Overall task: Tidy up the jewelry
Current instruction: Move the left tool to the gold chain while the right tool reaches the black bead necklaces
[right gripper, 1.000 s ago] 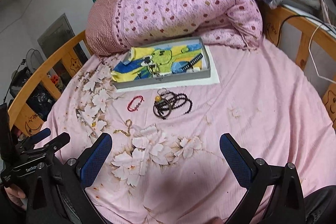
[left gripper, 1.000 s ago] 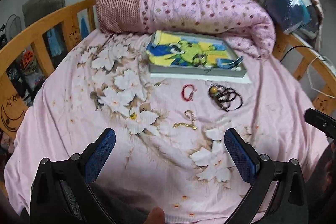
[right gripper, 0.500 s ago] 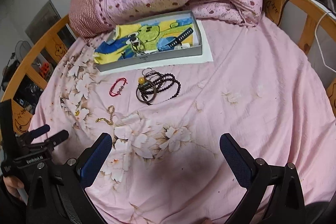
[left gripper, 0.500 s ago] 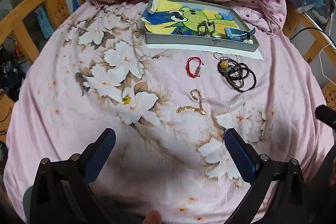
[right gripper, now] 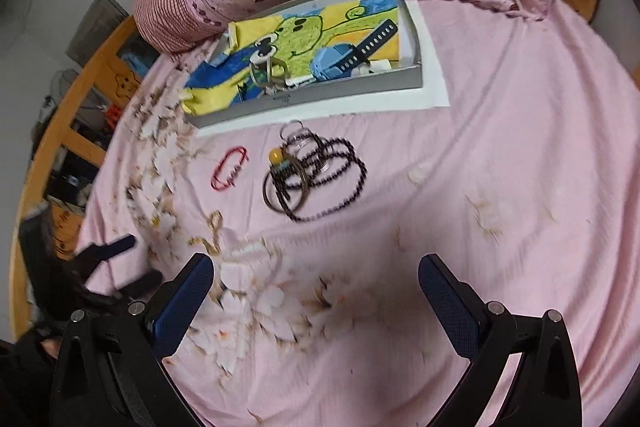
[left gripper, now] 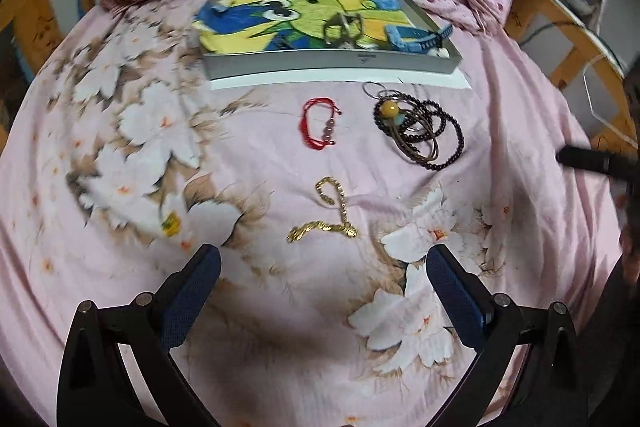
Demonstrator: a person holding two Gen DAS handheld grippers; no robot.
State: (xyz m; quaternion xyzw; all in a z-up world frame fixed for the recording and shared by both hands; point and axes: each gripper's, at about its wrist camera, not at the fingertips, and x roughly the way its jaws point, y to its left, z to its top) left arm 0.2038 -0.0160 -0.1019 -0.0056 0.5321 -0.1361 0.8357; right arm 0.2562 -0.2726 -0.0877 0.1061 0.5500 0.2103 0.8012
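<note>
Two tools spread wide, left tool (left gripper: 322, 267) just short of gold chain (left gripper: 328, 215)

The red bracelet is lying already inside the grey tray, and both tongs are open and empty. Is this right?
Not quite. The red bracelet is not inside the grey tray; it lies on the pink bedsheet just in front of it, beside the dark bead pile, as the left wrist view shows. The rest stands: the left tongs and right tongs are open and empty.
</note>
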